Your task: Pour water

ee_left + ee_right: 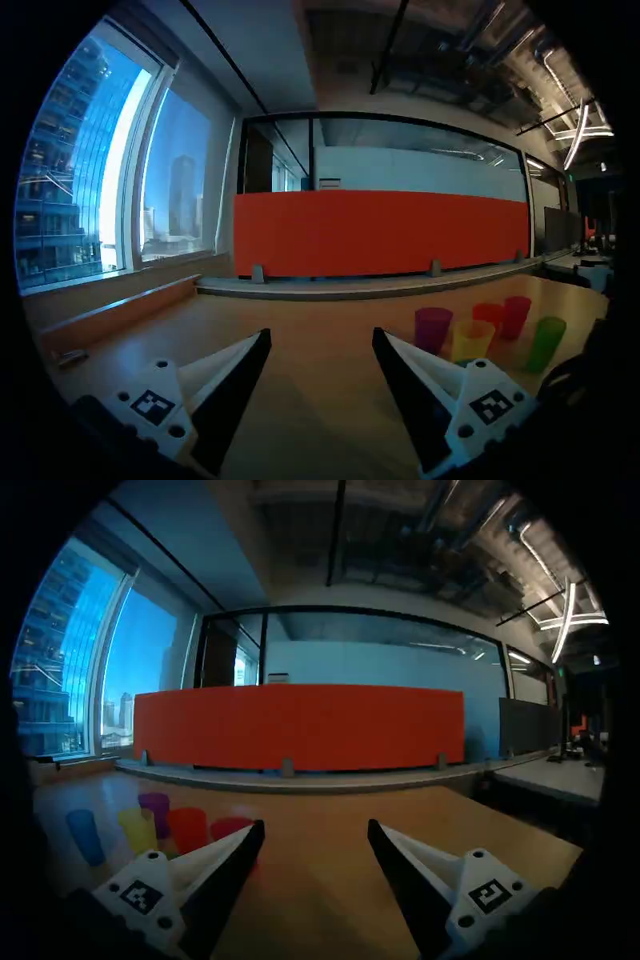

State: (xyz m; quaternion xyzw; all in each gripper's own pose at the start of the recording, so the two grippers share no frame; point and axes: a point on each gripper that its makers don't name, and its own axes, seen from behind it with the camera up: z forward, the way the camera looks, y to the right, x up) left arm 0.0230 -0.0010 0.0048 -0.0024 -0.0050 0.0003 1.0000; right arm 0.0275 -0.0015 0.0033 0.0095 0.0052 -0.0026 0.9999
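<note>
Several coloured plastic cups stand together on the wooden table (320,376). In the left gripper view they sit to the right: a purple cup (433,328), a yellow cup (472,340), an orange cup (488,314), a pink cup (516,315) and a green cup (546,342). My left gripper (322,342) is open, low over the table, left of the cups, holding nothing. In the right gripper view the cups are at the left: a blue cup (85,836), yellow cup (138,830), purple cup (155,810), orange cup (189,829) and a red cup (229,827) partly behind my left finger. My right gripper (315,832) is open and holds nothing.
An orange partition panel (376,232) runs along the table's far edge on a grey rail. Large windows (88,192) fill the left side, with a wooden ledge (120,308) below. Another desk (552,776) stands to the right. Bare tabletop (384,824) lies ahead of both grippers.
</note>
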